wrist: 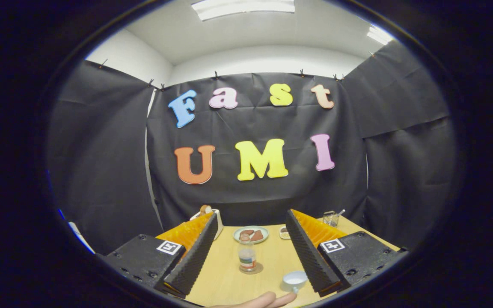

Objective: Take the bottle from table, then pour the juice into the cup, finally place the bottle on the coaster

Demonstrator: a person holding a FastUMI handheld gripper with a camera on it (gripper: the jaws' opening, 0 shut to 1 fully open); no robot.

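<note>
Fingertips of a hand [268, 300] nearest, at table [225, 278] edge; gripper [250, 261] spread wide, grasping nothing. White cup [294, 280] beside right finger, contents unclear. Bottle [247, 255] upright on coaster [258, 269] between fingers, liquid low inside. Beyond, plate [250, 233] with brown pieces, small dish [284, 232], wire basket [331, 218]. Bare wood around bottle.

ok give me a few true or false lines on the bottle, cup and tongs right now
1. The tongs are shut on the bottle. False: they are open, with the bottle standing free between the fingers.
2. The bottle stands upright on the table. True.
3. The cup lies tipped behind the plate. False: it sits upright, nearer than the bottle, by one finger.
4. A plate sits beyond the bottle. True.
5. A hand rests near the cup. True.
</note>
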